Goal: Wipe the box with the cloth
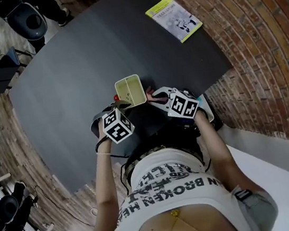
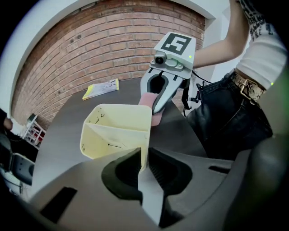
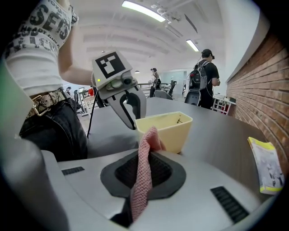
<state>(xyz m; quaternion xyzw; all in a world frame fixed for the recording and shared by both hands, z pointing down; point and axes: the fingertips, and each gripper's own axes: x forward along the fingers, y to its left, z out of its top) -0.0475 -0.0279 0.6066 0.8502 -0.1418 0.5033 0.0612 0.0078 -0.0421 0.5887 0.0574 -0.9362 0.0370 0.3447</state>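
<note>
**Box pinched on the left, cloth pinched on the right**

Largest first: a dark grey table, filling the middle of the head view, with a brick wall curving along its far side. Next, a person in a white printed top and black trousers, standing at the table's near edge with a gripper in each hand.

Then the left gripper, pointed steeply down. Jaws set narrow and clamped on one side wall of the pale yellow box, with that wall's edge running straight into the gap between the pads. Facing it from the other side, the right gripper, tilted less steeply. Jaws closed tight on a pink knitted cloth, pinched as a fold that rises above the pads and hangs below them.

Now the box itself: open-topped, with dark specks on the inner walls. Close to the table's near edge, between the two grippers. Whether resting on the table or lifted just clear, cannot tell. Upper end of the cloth just beside the box's outer wall on the right gripper's side; touching or not, cannot tell.

Smallest: a booklet with a yellow edge, lying flat well apart from the box, toward the table's far side by the brick wall.
</note>
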